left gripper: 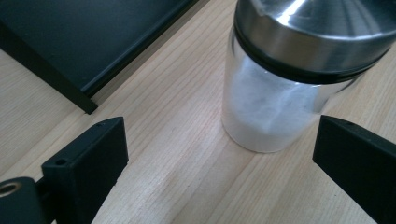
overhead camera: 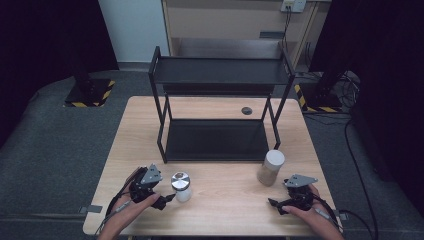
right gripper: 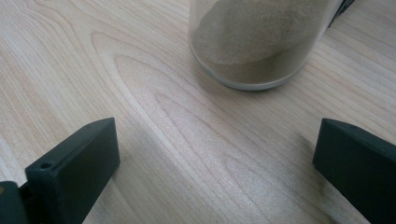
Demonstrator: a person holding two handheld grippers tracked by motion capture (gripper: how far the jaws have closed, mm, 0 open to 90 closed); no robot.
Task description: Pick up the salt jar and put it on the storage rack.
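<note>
Steel-lidded jar point(left gripper: 280, 93) just ahead of wide-open, empty left tongs point(left gripper: 219, 163); right tongs point(right gripper: 215, 158) wide open, empty.

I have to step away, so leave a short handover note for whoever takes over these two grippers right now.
Left gripper: open, empty, jaws wide, just short of the steel-lidded jar of white powder.
Right gripper: open, empty, facing the white-lidded jar of tan powder, not touching it.
Both jars stand upright on the table, in front of the black two-tier rack.
Done: nothing gripped yet; both rack shelves bare.
Left: probably grip each jar and shelve it.
</note>
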